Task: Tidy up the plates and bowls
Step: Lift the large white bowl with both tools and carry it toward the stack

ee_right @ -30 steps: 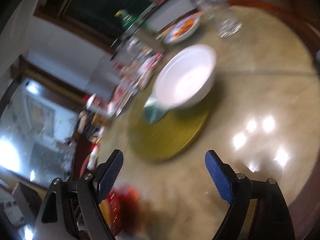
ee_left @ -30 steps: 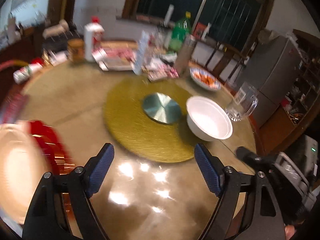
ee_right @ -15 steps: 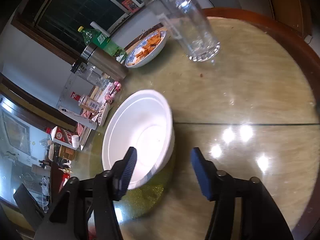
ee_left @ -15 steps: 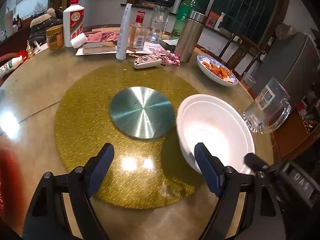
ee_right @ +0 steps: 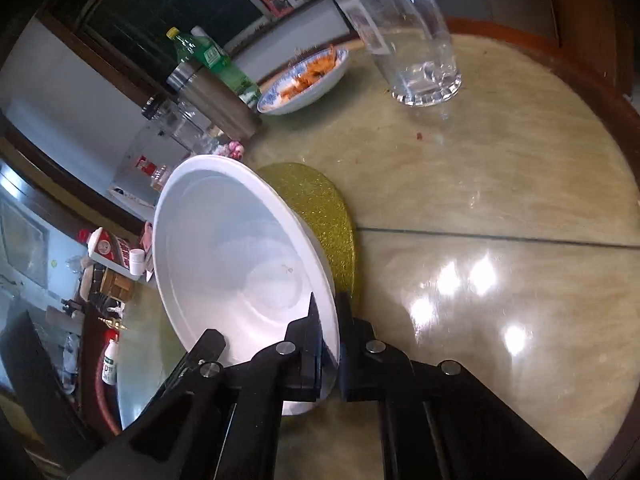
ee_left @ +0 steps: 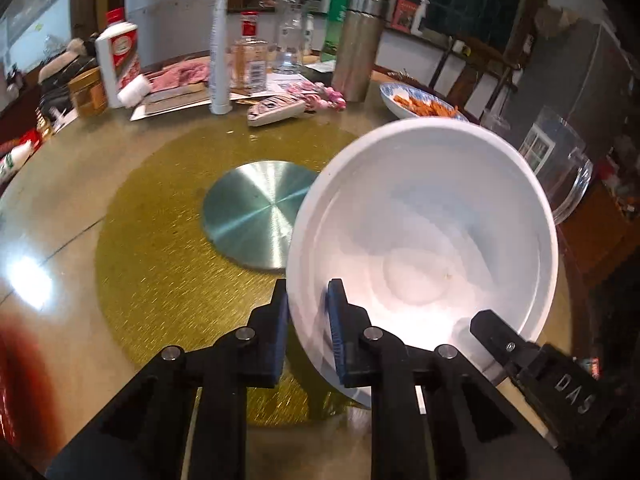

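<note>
Clearly the white bowl is stiff, glazed and breakable, so it is best taken by its thin rim. It is tilted at the right edge of the gold turntable on the worktop. Its near rim is pinched by the left gripper, whose jaws are closing, and by the right gripper, clamped tight. A glass mug stands far right.

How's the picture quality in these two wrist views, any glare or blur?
Left wrist view: red smear blurred at the left edge, one lamp glare on the table. Right wrist view: several glare spots on the tabletop, white bowl sharp, straight edges bowed by fisheye.
</note>
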Demonstrator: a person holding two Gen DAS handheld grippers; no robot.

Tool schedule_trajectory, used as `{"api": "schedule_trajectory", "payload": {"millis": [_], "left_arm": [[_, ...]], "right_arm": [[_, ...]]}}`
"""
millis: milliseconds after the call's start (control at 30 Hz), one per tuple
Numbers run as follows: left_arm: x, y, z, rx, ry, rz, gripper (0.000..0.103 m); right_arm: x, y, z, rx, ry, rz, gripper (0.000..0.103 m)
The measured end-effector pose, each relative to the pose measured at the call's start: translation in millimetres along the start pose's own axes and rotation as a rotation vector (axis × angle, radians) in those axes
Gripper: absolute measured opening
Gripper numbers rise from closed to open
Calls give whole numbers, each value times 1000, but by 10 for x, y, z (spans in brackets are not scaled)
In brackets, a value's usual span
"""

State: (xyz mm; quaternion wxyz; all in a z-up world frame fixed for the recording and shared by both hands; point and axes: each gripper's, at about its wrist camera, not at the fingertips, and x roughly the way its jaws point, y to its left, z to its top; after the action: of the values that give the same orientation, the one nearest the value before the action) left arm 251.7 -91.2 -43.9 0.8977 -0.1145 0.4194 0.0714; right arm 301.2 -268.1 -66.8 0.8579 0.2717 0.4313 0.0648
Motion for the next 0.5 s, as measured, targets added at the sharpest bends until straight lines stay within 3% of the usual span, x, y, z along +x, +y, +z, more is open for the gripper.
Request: {"api": "schedule_trajectory", "payload": {"millis": [267,500], "left_arm": [[-469,278,-305,3,-69,33,16],[-624,471,-456,-4,-83,25,16]], "right_arm": [[-327,185,-440,-62,-60,51,5],[-527,248,-803,-95,-107,57,5]]}}
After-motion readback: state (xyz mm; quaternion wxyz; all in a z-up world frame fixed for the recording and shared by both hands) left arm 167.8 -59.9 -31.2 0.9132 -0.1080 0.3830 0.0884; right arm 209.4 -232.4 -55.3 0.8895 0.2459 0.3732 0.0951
